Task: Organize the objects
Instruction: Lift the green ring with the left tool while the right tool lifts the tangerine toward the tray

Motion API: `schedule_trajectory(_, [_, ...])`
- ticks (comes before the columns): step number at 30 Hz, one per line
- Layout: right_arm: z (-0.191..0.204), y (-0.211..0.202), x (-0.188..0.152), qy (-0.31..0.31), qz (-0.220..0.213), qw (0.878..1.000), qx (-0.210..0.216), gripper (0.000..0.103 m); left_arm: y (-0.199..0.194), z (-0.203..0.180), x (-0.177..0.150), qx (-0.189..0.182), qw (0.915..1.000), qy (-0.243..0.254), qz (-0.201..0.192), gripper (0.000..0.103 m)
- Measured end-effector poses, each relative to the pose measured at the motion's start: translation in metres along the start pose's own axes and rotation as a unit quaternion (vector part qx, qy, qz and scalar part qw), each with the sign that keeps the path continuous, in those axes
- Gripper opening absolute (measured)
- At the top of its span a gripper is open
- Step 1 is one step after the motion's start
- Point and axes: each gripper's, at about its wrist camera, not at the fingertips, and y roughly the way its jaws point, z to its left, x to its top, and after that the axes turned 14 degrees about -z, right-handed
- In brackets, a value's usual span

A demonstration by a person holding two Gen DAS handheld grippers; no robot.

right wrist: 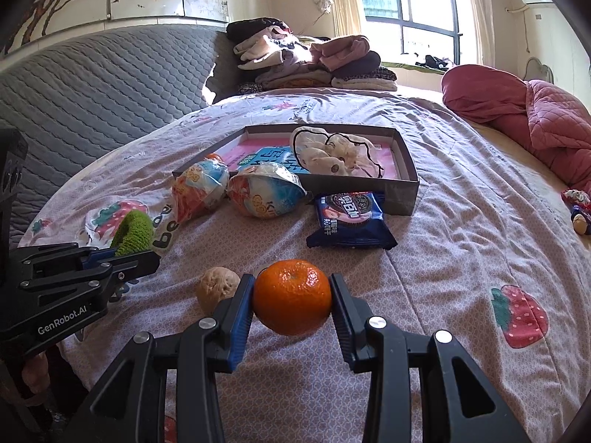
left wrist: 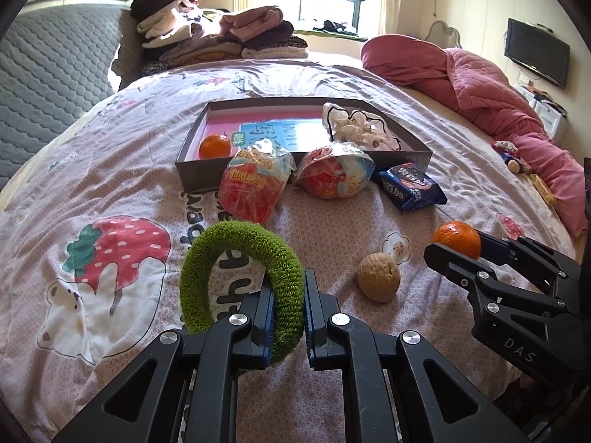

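Your left gripper [left wrist: 288,317] is matte black, blue ribbed pads lining the fingers, round silver screws at the joints. Your right gripper [right wrist: 291,302] matches, with "DAS" lettering on its side.

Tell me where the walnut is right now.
The walnut lies on the bedsheet between the two grippers: right of the green scrunchie in the left gripper, left of the tangerine in the right gripper.
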Motion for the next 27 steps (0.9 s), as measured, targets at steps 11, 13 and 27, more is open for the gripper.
schedule_trajectory(11, [0.000, -0.005, 0.005, 0.004, -0.016, 1.000, -0.002, 0.040, -0.007, -0.003, 0.008, -0.010, 0.9998, -0.005, -0.019, 0.013])
schedule_trajectory(13, [0.000, -0.005, 0.006, 0.003, -0.017, 1.000, -0.004, 0.040, -0.006, -0.002, 0.010, -0.014, 0.9996, -0.008, -0.022, 0.013])
schedule_trajectory(27, [0.002, 0.000, 0.035, -0.009, -0.036, 0.999, -0.018, 0.040, -0.001, 0.002, 0.042, -0.025, 0.9983, -0.021, -0.048, 0.013])
